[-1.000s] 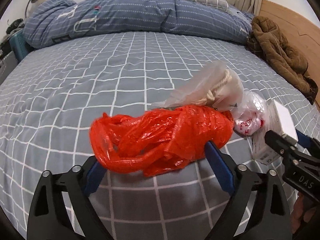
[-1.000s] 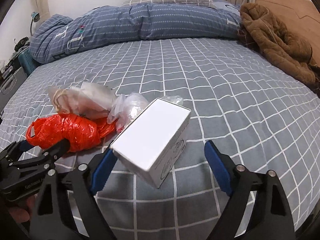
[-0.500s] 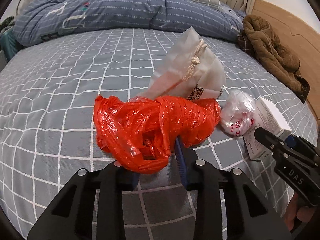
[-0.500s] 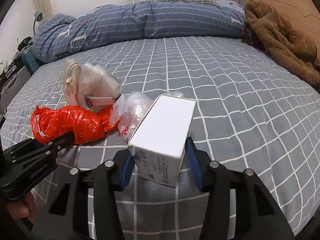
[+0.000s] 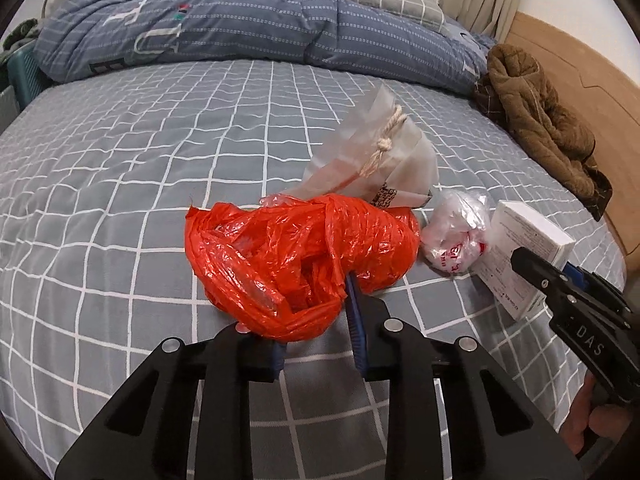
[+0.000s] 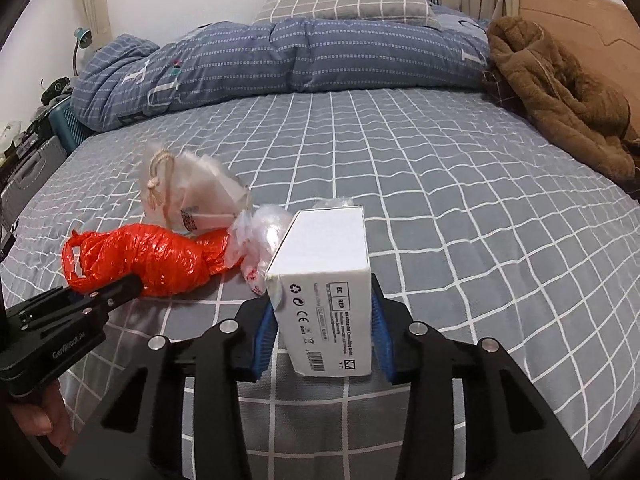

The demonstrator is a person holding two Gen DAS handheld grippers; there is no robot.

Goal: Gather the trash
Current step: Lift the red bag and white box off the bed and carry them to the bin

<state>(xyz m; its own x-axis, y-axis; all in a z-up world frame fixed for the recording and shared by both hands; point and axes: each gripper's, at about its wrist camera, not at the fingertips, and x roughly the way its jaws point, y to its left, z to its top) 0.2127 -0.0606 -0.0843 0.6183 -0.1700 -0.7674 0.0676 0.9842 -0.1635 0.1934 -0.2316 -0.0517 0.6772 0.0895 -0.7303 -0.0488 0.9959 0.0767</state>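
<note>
A crumpled red plastic bag [image 5: 296, 256] lies on the grey checked bed; my left gripper [image 5: 316, 320] is shut on its near edge. The bag also shows in the right wrist view [image 6: 152, 260]. Behind it sits a translucent drawstring pouch [image 5: 384, 160] [image 6: 192, 196], and to its right a crumpled clear bag with red print [image 5: 456, 236] [image 6: 256, 240]. My right gripper [image 6: 320, 328] is shut on a white cardboard box [image 6: 324, 280], which also shows at the right of the left wrist view [image 5: 524, 252].
A folded blue duvet [image 6: 280, 52] and a grey checked pillow [image 6: 340, 0] lie at the head of the bed [image 6: 460, 200]. A brown fleece jacket [image 6: 560, 92] lies at the right edge beside a wooden panel [image 5: 580, 80]. Boxes and a teal crate [image 6: 68, 128] stand off the left side.
Both grippers went from wide open to shut: the left closed on the red bag, the right on the white box. The drawstring pouch has tipped more upright.
</note>
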